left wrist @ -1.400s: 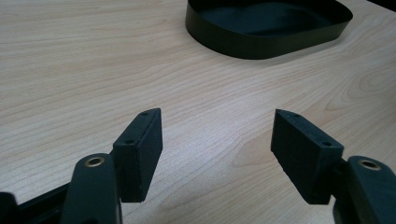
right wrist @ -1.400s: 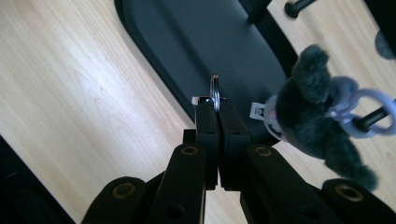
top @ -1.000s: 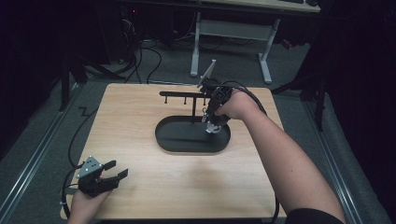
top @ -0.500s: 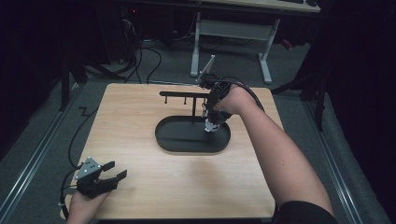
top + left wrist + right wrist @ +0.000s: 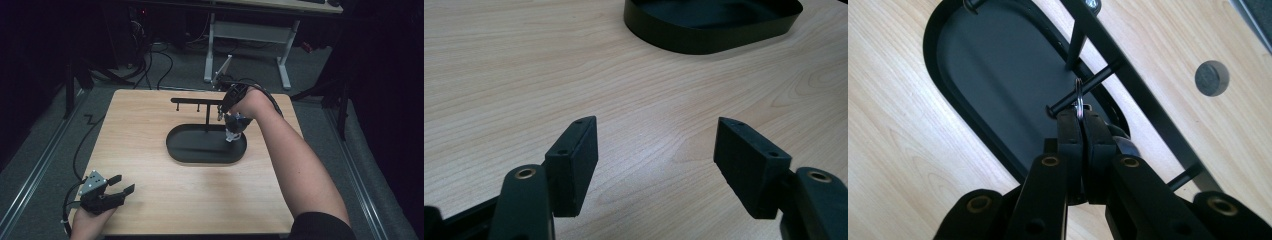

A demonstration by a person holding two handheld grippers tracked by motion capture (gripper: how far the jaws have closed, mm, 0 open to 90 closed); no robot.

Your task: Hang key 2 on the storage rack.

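The right claw [image 5: 1080, 131] — clamped on a metal ring [image 5: 1079, 100] — holds it edge-on around the rack's peg [image 5: 1083, 89]; the left claw [image 5: 656, 167] rests apart on the worktop [image 5: 499, 75].

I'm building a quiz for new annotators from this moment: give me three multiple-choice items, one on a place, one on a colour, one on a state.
1. Where does the left gripper sit?
A. Over the tray
B. Near the table's front left corner
C. At the rack's crossbar

2. What colour is the oval tray?
A. Black
B. White
C. Red

3. How do the right gripper's jaws stand?
A. Wide apart
B. Shut on a metal ring
C. Shut on nothing

Answers:
1. B, since the high view shows it low at the left of the wooden table, far from the tray.
2. A, as both the high view and the left gripper view show a black rim.
3. B, because the right gripper view shows the metal ring pinched between the closed jaws, at a peg of the rack.
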